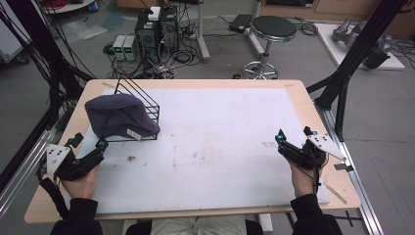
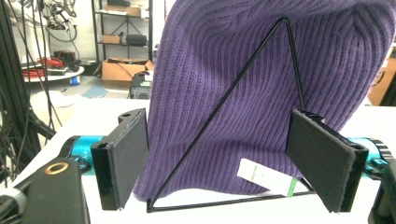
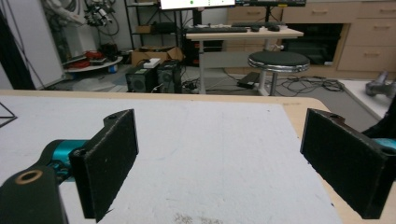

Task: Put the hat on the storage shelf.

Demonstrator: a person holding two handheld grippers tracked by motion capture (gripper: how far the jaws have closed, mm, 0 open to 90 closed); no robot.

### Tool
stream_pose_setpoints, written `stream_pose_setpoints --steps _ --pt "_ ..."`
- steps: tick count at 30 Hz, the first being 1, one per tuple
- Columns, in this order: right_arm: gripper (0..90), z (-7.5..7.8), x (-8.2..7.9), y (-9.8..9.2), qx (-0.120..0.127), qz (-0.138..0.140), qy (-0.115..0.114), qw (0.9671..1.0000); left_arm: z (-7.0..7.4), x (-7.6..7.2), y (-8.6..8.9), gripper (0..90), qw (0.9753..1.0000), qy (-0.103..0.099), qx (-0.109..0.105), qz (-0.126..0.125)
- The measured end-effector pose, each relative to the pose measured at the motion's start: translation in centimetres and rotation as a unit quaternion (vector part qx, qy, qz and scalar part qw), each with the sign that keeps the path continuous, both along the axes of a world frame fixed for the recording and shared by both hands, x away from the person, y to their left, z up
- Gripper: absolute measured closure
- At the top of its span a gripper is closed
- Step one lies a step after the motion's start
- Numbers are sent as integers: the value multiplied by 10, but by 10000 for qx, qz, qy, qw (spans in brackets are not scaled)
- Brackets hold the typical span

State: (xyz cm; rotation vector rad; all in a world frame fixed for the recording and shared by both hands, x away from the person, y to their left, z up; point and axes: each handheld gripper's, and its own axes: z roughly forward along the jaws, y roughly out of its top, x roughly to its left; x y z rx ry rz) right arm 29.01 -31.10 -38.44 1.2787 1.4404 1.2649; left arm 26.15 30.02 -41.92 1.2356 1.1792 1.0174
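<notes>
Our left gripper (image 2: 224, 158) stood open just before the purple knit beanie (image 1: 120, 116) draped on the wire rack (image 1: 147, 105); soft, light, best pinched at its lower edge. Right gripper (image 3: 219, 163) gaped empty.

A light wooden table (image 1: 313, 105) is being covered over most of its top by a white mat (image 1: 220, 137), whose surface is being marked by brownish stains and a small crumb of debris (image 1: 131, 158) near its left side. A black wire rack (image 1: 142, 105) is being carried on the mat's far left corner, and a purple knit beanie (image 1: 120, 116) is being supported over the rack, its edge reaching down to the mat.
</notes>
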Motion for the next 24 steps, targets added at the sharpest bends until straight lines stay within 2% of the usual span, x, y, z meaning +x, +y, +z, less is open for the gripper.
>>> stream_pose_setpoints --steps 5,11,14,18,24 --pt "104 -14 -3 -1 -10 -62 -176 9998 -3 0 0 214 10000 14 46 47" --pt "104 -34 -4 0 37 -162 -356 9992 -6 1 0 214 10000 42 -4 62" --pt "104 -38 -2 0 5 -190 -320 9993 -8 1 1 208 9999 53 18 98" --pt "104 -48 1 4 -169 -308 -249 9991 -10 2 1 203 10000 98 11 -17" --pt "104 -47 0 6 -201 -373 -388 9983 -11 2 0 199 9999 123 41 -27"
